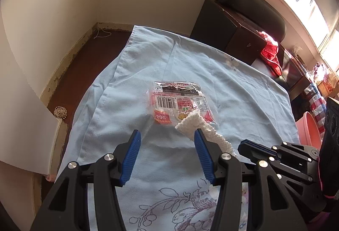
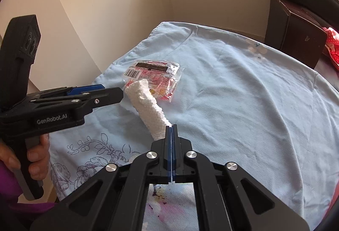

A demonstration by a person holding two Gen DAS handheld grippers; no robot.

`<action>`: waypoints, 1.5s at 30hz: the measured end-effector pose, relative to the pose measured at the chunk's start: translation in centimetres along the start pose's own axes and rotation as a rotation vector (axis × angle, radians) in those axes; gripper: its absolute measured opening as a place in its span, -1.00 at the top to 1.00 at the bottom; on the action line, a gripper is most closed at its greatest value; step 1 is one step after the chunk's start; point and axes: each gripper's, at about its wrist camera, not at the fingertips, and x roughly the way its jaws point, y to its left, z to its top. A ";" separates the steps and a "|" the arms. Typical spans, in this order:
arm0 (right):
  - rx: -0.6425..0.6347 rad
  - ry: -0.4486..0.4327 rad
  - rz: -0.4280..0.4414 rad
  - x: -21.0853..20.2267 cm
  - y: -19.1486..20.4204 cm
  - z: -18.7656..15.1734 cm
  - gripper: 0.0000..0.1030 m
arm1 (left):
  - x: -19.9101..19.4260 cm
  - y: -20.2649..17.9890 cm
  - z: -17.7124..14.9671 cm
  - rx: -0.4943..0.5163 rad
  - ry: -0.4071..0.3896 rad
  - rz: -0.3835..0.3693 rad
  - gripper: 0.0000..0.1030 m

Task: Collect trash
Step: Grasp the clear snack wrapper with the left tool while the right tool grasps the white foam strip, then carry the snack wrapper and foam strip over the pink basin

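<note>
A clear plastic wrapper (image 1: 178, 101) (image 2: 154, 78) with red print and a barcode lies flat on the light blue cloth (image 1: 243, 104) (image 2: 254, 104). A white foam net sleeve (image 1: 197, 123) (image 2: 148, 104) rests with its far end on the wrapper. My right gripper (image 2: 171, 127) (image 1: 241, 146) is shut on the sleeve's near end, and a thin white edge shows between its pads. My left gripper (image 1: 167, 133) (image 2: 114, 93) hovers open just short of the wrapper with nothing between its blue pads; its right finger (image 1: 201, 146) overlaps the sleeve in view.
A dark brown box (image 1: 228, 27) (image 2: 296, 40) and red fabric (image 1: 271, 53) stand beyond the cloth's far right edge. A pink basin (image 1: 309, 129) sits at the right. Brown floor (image 1: 84, 65) and a white board (image 1: 25, 125) lie at the left. A hand (image 2: 38, 156) holds the left gripper's handle.
</note>
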 end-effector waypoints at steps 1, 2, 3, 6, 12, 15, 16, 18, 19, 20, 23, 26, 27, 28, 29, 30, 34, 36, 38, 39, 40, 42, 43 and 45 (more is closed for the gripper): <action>0.013 -0.003 0.003 -0.2 -0.2 0.0 0.99 | 0.2 0.2 0.3 -0.010 -0.001 -0.003 0.00; 0.023 -0.004 0.010 -0.4 -0.4 -0.1 0.99 | 0.5 0.4 0.6 -0.027 -0.001 -0.007 0.00; 0.034 -0.004 0.029 -0.5 -0.6 0.0 0.99 | 0.7 0.7 0.9 -0.044 -0.001 -0.014 0.00; 0.053 0.012 0.073 -0.4 -0.3 0.3 0.98 | 1.1 1.4 2.0 -0.095 -0.006 -0.037 0.00; -0.039 0.047 0.047 1.8 1.9 0.9 0.23 | 2.3 1.7 4.1 -0.128 0.005 -0.029 -0.01; -0.070 0.059 0.020 2.9 2.4 1.0 0.23 | 3.5 1.5 4.3 -0.125 0.022 -0.019 -0.01; -0.079 0.062 0.016 3.2 2.4 1.0 0.23 | 3.7 1.3 4.3 -0.119 0.027 -0.025 0.02; -0.095 0.079 0.013 3.7 2.4 1.0 0.23 | 4.2 0.9 4.1 -0.113 0.038 -0.041 0.12; -0.098 0.085 0.011 3.9 2.3 0.9 0.23 | 4.4 0.6 4.0 -0.109 0.043 -0.046 0.28; -0.098 0.086 0.015 3.8 2.2 0.8 0.24 | 4.5 0.3 3.8 -0.100 0.048 -0.054 0.53; -0.097 0.074 0.010 3.6 1.9 0.6 0.40 | 4.6 -0.3 3.5 -0.088 0.045 -0.063 0.80; -0.085 0.062 -0.003 3.2 1.6 0.4 0.43 | 4.3 -0.9 3.3 -0.076 0.031 -0.072 0.90; -0.080 0.057 -0.008 3.1 1.4 0.4 0.43 | 4.1 -1.1 3.2 -0.070 0.025 -0.071 0.91; -0.075 0.051 -0.013 2.8 1.3 0.3 0.43 | 3.9 -1.3 3.2 -0.064 0.020 -0.074 0.92; -0.069 0.044 -0.018 2.5 1.2 0.2 0.43 | 3.7 -1.5 3.1 -0.061 0.015 -0.078 0.93; -0.063 0.037 -0.027 2.1 1.1 0.1 0.43 | 3.4 -1.6 3.1 -0.062 0.008 -0.083 0.93; -0.035 0.013 -0.069 0.4 0.3 -0.3 0.43 | 2.2 -2.4 3.1 -0.051 -0.017 -0.104 0.94; -0.012 0.005 -0.089 -0.5 -0.3 -0.7 0.43 | 1.5 -3.2 3.1 -0.034 -0.033 -0.107 0.94; 0.015 0.002 -0.107 -1.5 -1.0 -1.2 0.43 | 1.0 -4.0 3.1 -0.020 -0.045 -0.120 0.94; 0.029 0.000 -0.117 -1.9 -1.5 -1.5 0.43 | 0.7 -4.4 3.0 -0.015 -0.049 -0.128 0.94; 0.044 -0.002 -0.125 -2.3 -1.9 -1.8 0.43 | 0.5 -4.9 3.0 -0.008 -0.052 -0.138 0.94; 0.078 -0.005 -0.144 -3.2 -2.9 -2.4 0.43 | 0.1 -5.9 2.8 0.010 -0.058 -0.153 0.95; 0.094 -0.008 -0.157 -3.7 -3.5 -2.7 0.43 | 0.0 -6.5 2.7 0.022 -0.062 -0.158 0.95; 0.129 -0.014 -0.178 -4.6 -4.6 -3.5 0.43 | -0.2 -7.7 2.5 0.044 -0.066 -0.168 0.95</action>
